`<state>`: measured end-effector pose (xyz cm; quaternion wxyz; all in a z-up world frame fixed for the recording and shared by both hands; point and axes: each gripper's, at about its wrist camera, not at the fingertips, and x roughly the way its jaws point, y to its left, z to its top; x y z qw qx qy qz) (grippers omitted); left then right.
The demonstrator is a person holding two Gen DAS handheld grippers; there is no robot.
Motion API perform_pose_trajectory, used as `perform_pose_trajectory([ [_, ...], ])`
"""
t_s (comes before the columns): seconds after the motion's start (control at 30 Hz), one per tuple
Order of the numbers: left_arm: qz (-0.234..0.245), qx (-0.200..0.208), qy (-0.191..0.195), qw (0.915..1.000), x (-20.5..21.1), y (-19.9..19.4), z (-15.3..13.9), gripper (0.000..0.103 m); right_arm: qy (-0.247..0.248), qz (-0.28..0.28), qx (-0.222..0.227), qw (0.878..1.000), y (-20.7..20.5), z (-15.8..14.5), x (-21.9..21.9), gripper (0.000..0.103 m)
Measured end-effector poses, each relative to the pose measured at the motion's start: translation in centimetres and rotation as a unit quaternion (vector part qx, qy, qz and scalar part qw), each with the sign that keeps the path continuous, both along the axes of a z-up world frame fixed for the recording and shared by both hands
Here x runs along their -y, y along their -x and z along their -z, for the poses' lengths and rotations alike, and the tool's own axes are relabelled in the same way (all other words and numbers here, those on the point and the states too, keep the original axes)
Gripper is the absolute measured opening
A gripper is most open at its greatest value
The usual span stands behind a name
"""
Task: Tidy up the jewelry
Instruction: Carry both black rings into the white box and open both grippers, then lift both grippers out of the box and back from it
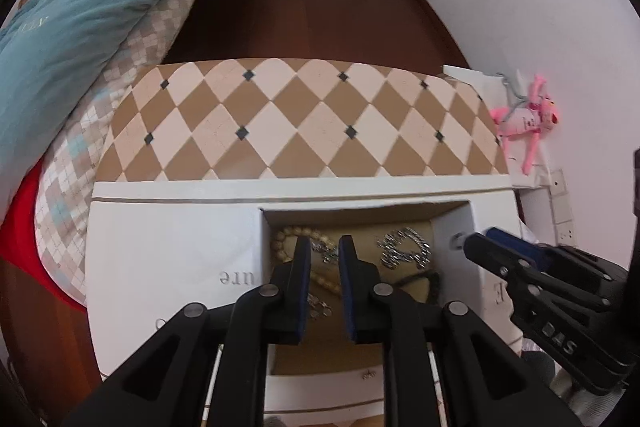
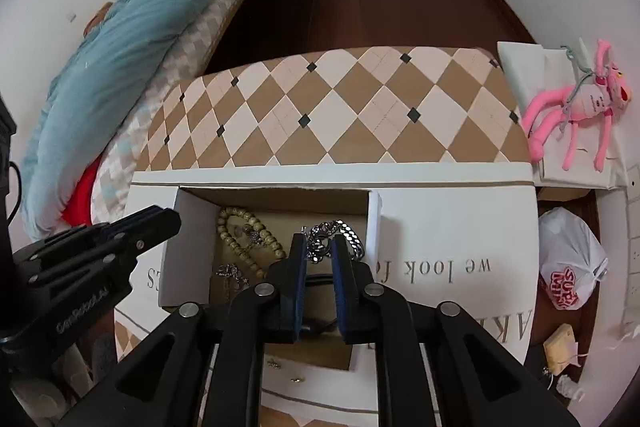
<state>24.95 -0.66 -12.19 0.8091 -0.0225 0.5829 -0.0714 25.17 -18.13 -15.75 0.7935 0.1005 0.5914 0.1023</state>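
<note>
A white box (image 1: 168, 259) with printed lettering has a rectangular opening with a tan floor. Inside lie a wooden bead bracelet (image 1: 282, 243), a silver chain bracelet (image 1: 404, 247), a small silver chain (image 1: 324, 253) and a dark cord (image 1: 424, 277). My left gripper (image 1: 325, 247) is open above the opening, its fingertips on either side of the small silver chain. My right gripper (image 2: 319, 245) is open over the same opening (image 2: 276, 203), just before the silver chain bracelet (image 2: 336, 233). The bead bracelet (image 2: 244, 231) lies to its left. Each gripper shows in the other's view, the left one (image 2: 160, 219) and the right one (image 1: 480, 239).
The box sits on a table with a tan and white diamond cloth (image 1: 304, 119). A bed with a teal quilt (image 1: 80, 7) is at left. A pink plush toy (image 2: 580, 107) lies on a white bag at right. A plastic bag (image 2: 568, 267) is on the floor.
</note>
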Motion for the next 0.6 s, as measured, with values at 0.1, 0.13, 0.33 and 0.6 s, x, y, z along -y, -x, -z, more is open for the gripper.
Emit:
perform_pose_trajectory([
  [0.1, -0.014, 0.017, -0.012, 0.9997, -0.6, 0.1, -0.4, 0.069, 0.008, 0.004, 0.004, 1.0, -0.4, -0.3, 0.3, 0.049],
  [0.13, -0.021, 0.026, -0.017, 0.9993, -1.0, 0.1, -0.6, 0.078, 0.016, 0.004, 0.006, 1.0, -0.3, -0.4, 0.4, 0.049],
  [0.33, -0.03, 0.05, -0.054, 0.9968, -2.4, 1.1, -1.0, 0.103, 0.122, 0.009, 0.015, 0.992, 0.6, -0.7, 0.0, 0.103],
  [0.6, -0.046, 0.065, -0.062, 0.9949, -3.5, 3.9, -0.7, 0.103, 0.158, 0.015, 0.021, 0.987, 2.9, -0.8, -1.2, 0.103],
])
